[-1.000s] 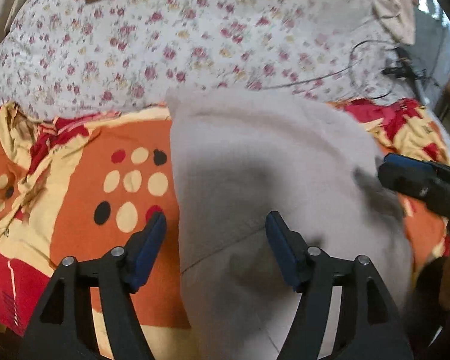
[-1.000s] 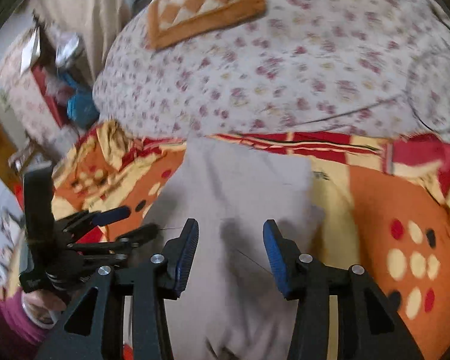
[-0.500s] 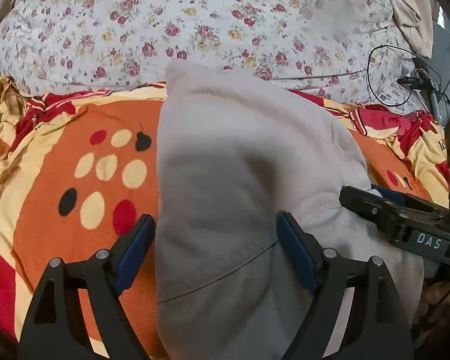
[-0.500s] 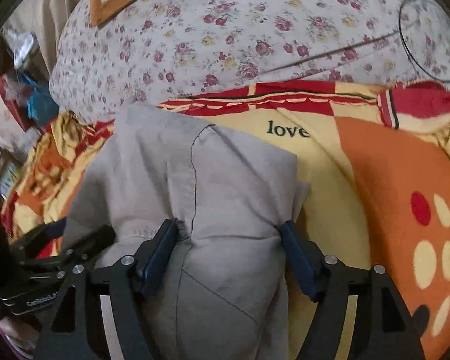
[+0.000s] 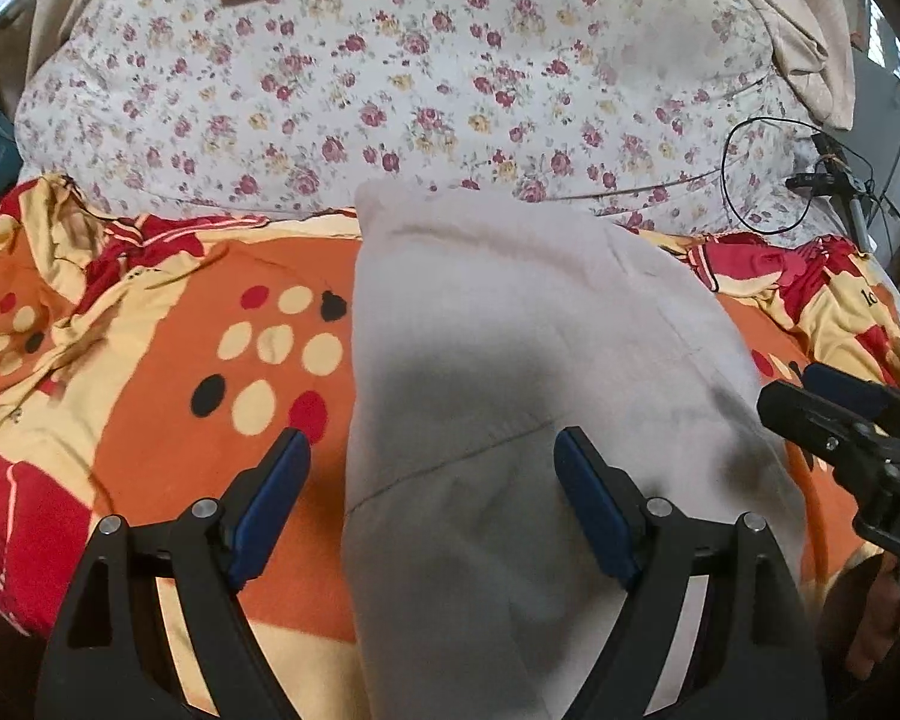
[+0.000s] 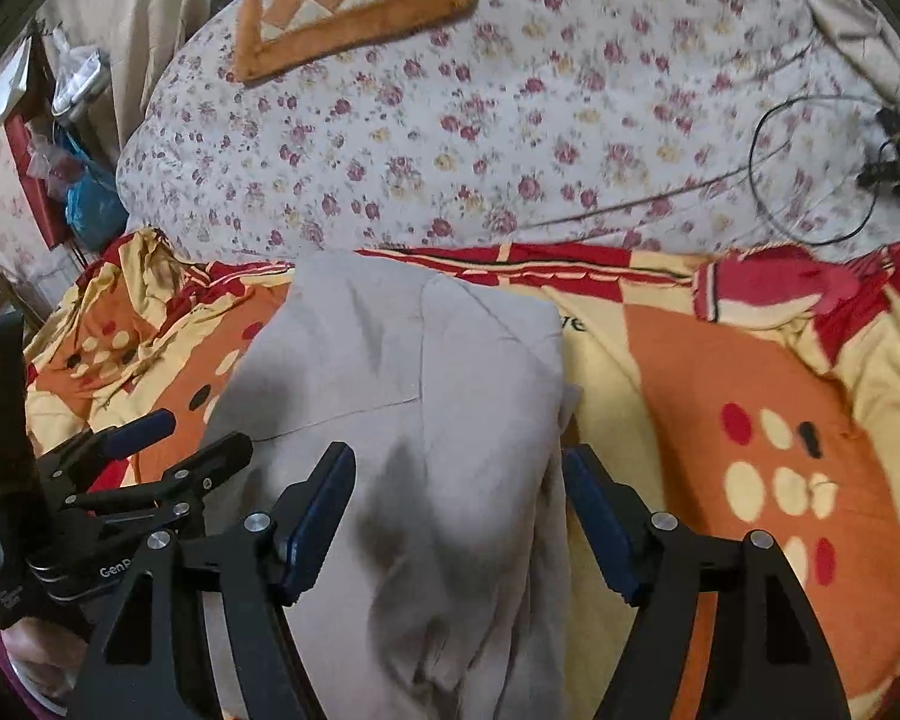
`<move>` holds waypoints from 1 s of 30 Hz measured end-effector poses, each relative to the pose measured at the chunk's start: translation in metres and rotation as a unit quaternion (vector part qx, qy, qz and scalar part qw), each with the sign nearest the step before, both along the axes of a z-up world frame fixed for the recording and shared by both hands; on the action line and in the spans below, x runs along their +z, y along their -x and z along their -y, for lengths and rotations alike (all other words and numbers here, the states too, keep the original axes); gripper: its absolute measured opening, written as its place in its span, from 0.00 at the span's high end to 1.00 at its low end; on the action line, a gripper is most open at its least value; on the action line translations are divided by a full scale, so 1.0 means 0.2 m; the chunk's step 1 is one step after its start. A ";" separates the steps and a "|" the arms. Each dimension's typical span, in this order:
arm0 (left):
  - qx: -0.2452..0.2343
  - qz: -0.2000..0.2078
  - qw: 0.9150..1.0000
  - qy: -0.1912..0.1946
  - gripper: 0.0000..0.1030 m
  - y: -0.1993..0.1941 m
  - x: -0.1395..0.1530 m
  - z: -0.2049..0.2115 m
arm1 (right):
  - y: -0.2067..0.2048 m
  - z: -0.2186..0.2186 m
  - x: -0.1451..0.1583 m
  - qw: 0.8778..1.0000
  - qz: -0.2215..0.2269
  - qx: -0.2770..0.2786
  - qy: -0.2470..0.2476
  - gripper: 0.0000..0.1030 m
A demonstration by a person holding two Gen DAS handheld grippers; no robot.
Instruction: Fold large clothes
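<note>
Garment: we see the grey garment (image 5: 510, 360) folded on the orange bedspread (image 5: 168, 372), near the floral quilt (image 5: 390, 90).
Left gripper (image 5: 432, 480): we hold it apart over the garment's left edge, gripping nothing.
Right gripper (image 6: 459, 498): apart over its right edge, not clamped.

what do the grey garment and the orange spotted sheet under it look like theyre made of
Grey garment: looks like a matte woven cotton-type cloth, with stitched seams and soft folds, no sheen. Orange spotted sheet: thin printed fabric, probably cotton or a blend; it wrinkles finely and bunches at the edge.
</note>
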State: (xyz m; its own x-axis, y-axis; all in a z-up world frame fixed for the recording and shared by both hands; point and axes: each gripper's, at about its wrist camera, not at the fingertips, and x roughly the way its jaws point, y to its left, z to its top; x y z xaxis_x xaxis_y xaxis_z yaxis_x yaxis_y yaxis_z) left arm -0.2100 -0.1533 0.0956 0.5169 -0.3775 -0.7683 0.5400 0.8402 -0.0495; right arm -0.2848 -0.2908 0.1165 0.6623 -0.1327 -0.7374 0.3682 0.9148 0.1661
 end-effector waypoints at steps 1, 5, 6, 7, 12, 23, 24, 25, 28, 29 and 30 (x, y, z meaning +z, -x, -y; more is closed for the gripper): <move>0.001 0.003 1.000 0.000 0.19 0.01 0.01 -0.01 | 0.01 -0.02 0.02 1.000 -0.001 -0.004 0.005 0.28; 0.007 0.016 1.000 -0.001 0.19 0.06 0.04 -0.04 | 0.03 -0.07 0.04 1.000 -0.006 -0.013 0.016 0.24; 0.008 0.018 1.000 0.000 0.19 0.07 0.05 -0.05 | 0.04 -0.08 0.04 1.000 -0.005 -0.013 0.017 0.24; 0.010 0.020 1.000 0.000 0.19 0.08 0.05 -0.06 | 0.04 -0.09 0.04 1.000 -0.006 -0.014 0.018 0.22; 0.022 0.023 0.999 0.011 0.19 0.10 0.06 -0.10 | 0.05 -0.14 0.01 1.000 -0.010 -0.019 0.018 0.20; 0.026 0.030 0.999 0.005 0.19 0.12 0.05 -0.10 | 0.05 -0.16 -0.01 0.999 -0.017 -0.024 0.017 0.19; 0.026 0.029 0.999 0.005 0.19 0.12 0.05 -0.10 | 0.05 -0.17 -0.01 0.999 -0.016 -0.024 0.018 0.19; 0.027 0.029 0.999 0.005 0.19 0.12 0.05 -0.10 | 0.05 -0.16 -0.01 0.999 -0.017 -0.023 0.018 0.19; 0.029 0.027 0.999 0.005 0.19 0.12 0.05 -0.10 | 0.05 -0.17 -0.01 0.999 -0.019 -0.023 0.018 0.19; 0.029 0.026 0.999 0.004 0.19 0.12 0.04 -0.10 | 0.05 -0.17 -0.01 0.999 -0.019 -0.023 0.018 0.19; 0.029 0.026 0.999 0.004 0.19 0.12 0.04 -0.10 | 0.04 -0.17 -0.02 0.999 -0.021 -0.023 0.018 0.19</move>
